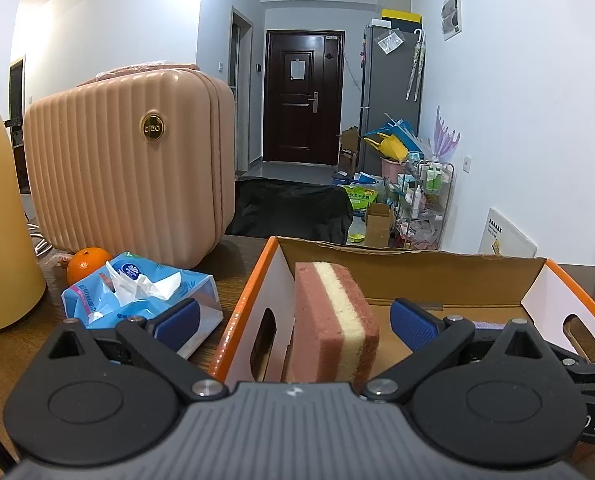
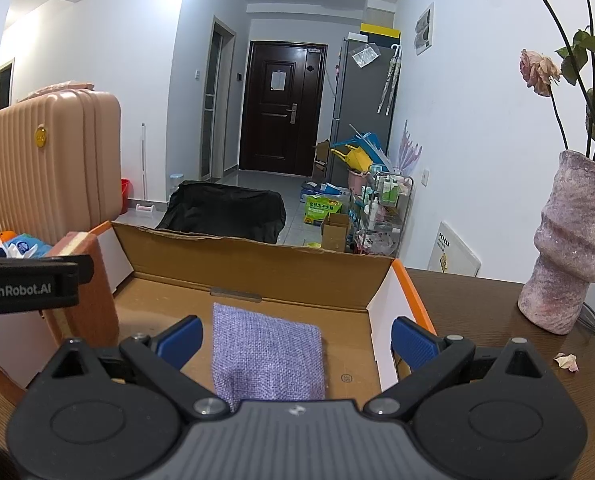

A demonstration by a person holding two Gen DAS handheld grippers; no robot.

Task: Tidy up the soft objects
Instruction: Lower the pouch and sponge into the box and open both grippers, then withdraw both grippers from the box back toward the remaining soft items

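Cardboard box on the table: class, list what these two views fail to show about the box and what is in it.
- Sponge: its base is hidden behind the left gripper body in the left wrist view.
- Purple cloth: its near edge is covered by the right gripper body in the right wrist view.
- Cardboard box: its near wall appears in neither view, hidden below both grippers.

Black tool (image 2: 295,338), blue pads (image 2: 411,340), apparently silver screws

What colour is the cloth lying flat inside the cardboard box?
The cloth is light purple with a coarse woven texture; the right wrist view shows it best.
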